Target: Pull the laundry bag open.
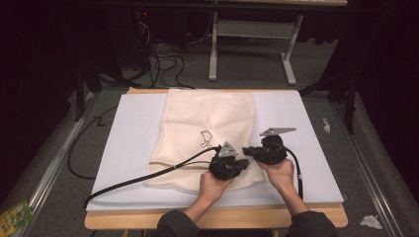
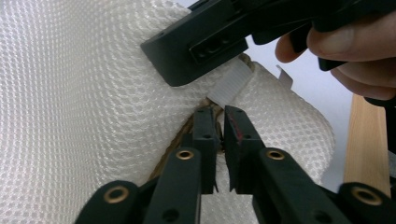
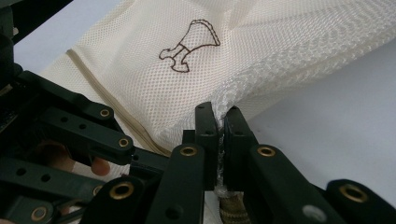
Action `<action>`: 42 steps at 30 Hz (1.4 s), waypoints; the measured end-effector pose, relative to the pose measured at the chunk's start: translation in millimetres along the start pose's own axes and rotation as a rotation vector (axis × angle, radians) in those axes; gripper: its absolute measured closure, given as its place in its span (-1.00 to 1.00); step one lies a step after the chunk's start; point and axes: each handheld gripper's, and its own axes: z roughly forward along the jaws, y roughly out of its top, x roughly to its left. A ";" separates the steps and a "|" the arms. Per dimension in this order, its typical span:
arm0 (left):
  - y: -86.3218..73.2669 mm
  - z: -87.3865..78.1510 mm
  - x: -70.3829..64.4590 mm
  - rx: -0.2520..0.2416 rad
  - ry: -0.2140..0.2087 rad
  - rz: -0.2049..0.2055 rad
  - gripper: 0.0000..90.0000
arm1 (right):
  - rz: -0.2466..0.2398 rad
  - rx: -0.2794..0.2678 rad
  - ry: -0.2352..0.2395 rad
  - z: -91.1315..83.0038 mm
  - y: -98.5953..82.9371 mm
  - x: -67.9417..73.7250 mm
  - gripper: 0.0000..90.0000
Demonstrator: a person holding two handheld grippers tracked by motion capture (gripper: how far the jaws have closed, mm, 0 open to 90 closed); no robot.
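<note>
Centrally on the desk (image 1: 306, 168), on its white board, lies a cream mesh laundry bag (image 1: 207, 128), spread flat with its printed emblem (image 1: 205, 138) facing up; both tools work at its near right corner, close to the person's edge of the desk. From above, the left tool (image 1: 242, 164) and the right tool (image 1: 245, 151) meet nose to nose over that corner, almost touching one another; a black cable (image 1: 148, 174) trails from the left one across the bag's near edge. Along the left tool (image 2: 218, 122) its jaws stand nearly together, pinched on a fold of mesh beside the tan zipper (image 2: 175, 144); the other tool's black jaw hangs just above, by a white fabric tab (image 2: 229, 84). Along the right tool (image 3: 219, 116) the jaws are clamped on the bag's gathered edge, mesh bunched between them and lifted off the board; the emblem (image 3: 189, 44) lies beyond, up and left, and the zipper line (image 3: 116, 112) runs off to the left of the jaws.
</note>
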 end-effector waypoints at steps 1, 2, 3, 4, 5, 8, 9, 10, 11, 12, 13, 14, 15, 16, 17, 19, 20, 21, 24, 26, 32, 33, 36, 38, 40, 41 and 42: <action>0.1 0.0 0.0 0.000 0.000 -0.001 0.91 | -0.003 -0.002 0.001 -0.1 -0.4 -0.4 0.96; 0.1 -0.2 0.0 0.000 0.000 0.001 0.92 | -0.003 -0.003 0.000 -0.2 -0.9 -0.8 0.96; 0.2 -0.6 0.0 0.004 0.002 0.007 0.93 | -0.004 -0.002 0.000 -0.3 -1.3 -1.4 0.96; 0.2 -0.9 -0.2 0.004 0.005 0.010 0.93 | -0.004 -0.001 0.001 -0.1 -1.5 -1.8 0.96; 0.2 -1.2 -0.2 0.006 0.006 0.013 0.93 | -0.004 0.000 0.003 0.1 -1.6 -1.7 0.96; 1.0 -2.3 -0.1 0.005 0.009 0.014 0.93 | -0.009 0.002 0.011 -0.1 -1.7 -1.9 0.93; 1.0 -2.3 -0.1 0.005 0.009 0.014 0.94 | -0.009 0.002 0.011 -0.1 -1.7 -1.9 0.93; 1.6 -3.1 0.1 0.008 0.009 0.016 0.94 | -0.006 0.003 0.014 -0.2 -1.9 -2.2 0.91; 1.9 -3.7 0.1 0.009 0.009 0.019 0.94 | -0.004 0.011 0.019 -0.5 -2.2 -2.7 0.86; 2.2 -4.5 -0.1 0.009 0.014 0.025 0.94 | -0.003 0.015 0.023 -0.2 -2.4 -2.9 0.83; 2.4 -5.1 -0.3 0.008 0.016 0.027 0.94 | -0.004 0.016 0.023 0.7 -2.6 -2.9 0.81; 2.5 -5.6 -0.5 0.008 0.018 0.029 0.94 | -0.005 0.018 0.025 0.9 -2.5 -2.8 0.79; 2.6 -5.9 -0.5 0.009 0.019 0.031 0.94 | -0.004 0.021 0.028 1.1 -2.4 -2.7 0.79; 2.6 -6.1 -0.4 0.011 0.019 0.031 0.94 | -0.006 0.023 0.025 1.1 -2.3 -2.3 0.83; 2.5 -6.0 -0.5 0.013 0.019 0.030 0.94 | -0.011 0.027 0.022 1.1 -2.3 -1.9 0.87; 2.4 -5.9 -0.3 0.016 0.015 0.026 0.94 | -0.016 0.034 0.019 0.9 -2.6 -1.3 0.93; 2.5 -6.1 -0.3 0.017 0.017 0.028 0.94 | -0.022 0.036 0.018 0.7 -2.8 -1.4 0.94; 2.7 -6.6 -0.3 0.019 0.019 0.029 0.94 | -0.027 0.038 0.014 0.5 -3.2 -1.4 0.95; 3.7 -8.6 -0.1 0.025 0.023 0.036 0.94 | -0.037 0.037 0.007 -0.1 -3.1 -1.3 0.96; 4.0 -9.5 -0.2 0.031 0.026 0.038 0.94 | -0.042 0.039 0.005 -0.3 -2.9 -0.8 0.97; 4.5 -11.7 -0.5 0.047 0.028 0.045 0.94 | -0.049 0.045 0.005 -0.1 -3.3 -1.0 0.97; 4.6 -12.0 -0.4 0.048 0.030 0.044 0.94 | -0.051 0.044 0.003 0.0 -3.1 -0.7 0.97; 4.8 -12.8 -0.9 0.056 0.035 0.041 0.94 | -0.061 0.048 0.006 0.0 -3.3 -1.0 0.97; 5.0 -13.2 -0.8 0.058 0.034 0.043 0.94 | -0.061 0.049 0.007 -0.5 -3.7 -0.9 0.97; 5.2 -13.7 -0.8 0.057 0.035 0.048 0.94 | -0.058 0.045 0.007 -0.6 -3.7 -0.6 0.97; 5.1 -13.8 -0.9 0.054 0.037 0.047 0.94 | -0.061 0.045 0.007 -0.6 -3.6 -0.5 0.97; 4.9 -14.2 -0.9 0.056 0.040 0.051 0.94 | -0.064 0.043 0.007 -0.5 -3.5 -0.2 0.97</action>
